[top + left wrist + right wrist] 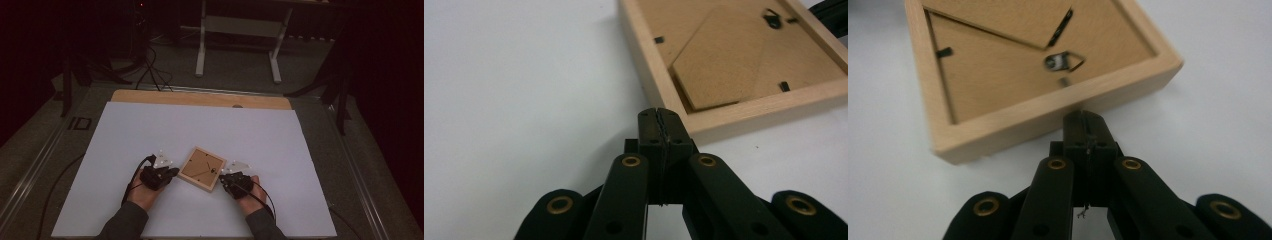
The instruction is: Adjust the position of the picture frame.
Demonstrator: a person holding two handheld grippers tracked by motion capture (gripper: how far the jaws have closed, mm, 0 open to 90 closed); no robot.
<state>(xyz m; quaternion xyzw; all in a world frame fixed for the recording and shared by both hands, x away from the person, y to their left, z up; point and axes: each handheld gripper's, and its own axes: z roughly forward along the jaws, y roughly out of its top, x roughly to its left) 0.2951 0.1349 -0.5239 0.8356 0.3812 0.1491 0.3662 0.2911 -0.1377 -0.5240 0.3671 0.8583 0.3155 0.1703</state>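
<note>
I see the wooden picture frame (pixel 202 169) lying back-side up on the white bench (pixel 150 130), near the bench's near edge and about midway between its left and right edges, turned so its corners point toward the edges; my left tool (pixel 172 172) sits just beside the frame's left corner and my right tool (pixel 223 177) just beside its right side, each held in a hand coming in from the near edge. In the left tool view the left tool (pixel 659 114) has its jaws pressed fully together with nothing between them, its tip right at the frame's (pixel 734 55) wooden rim; whether it touches I cannot tell. In the right tool view the right tool (pixel 1083 117) is likewise closed on nothing, its tip up against the frame's (pixel 1038 75) outer rim. The frame's far corners are cut off in both tool views; the small metal hanger (pixel 1063 61) on the backing is blurred, and the black clips are hard to make out. Open white bench lies on every side of the frame, widest toward the far edge, where a strip of bare wood (pixel 200 98) shows. The room beyond is dark; a pale table stand (pixel 240 40) and loose cables (pixel 150 70) on the grey floor are about all I can read.
</note>
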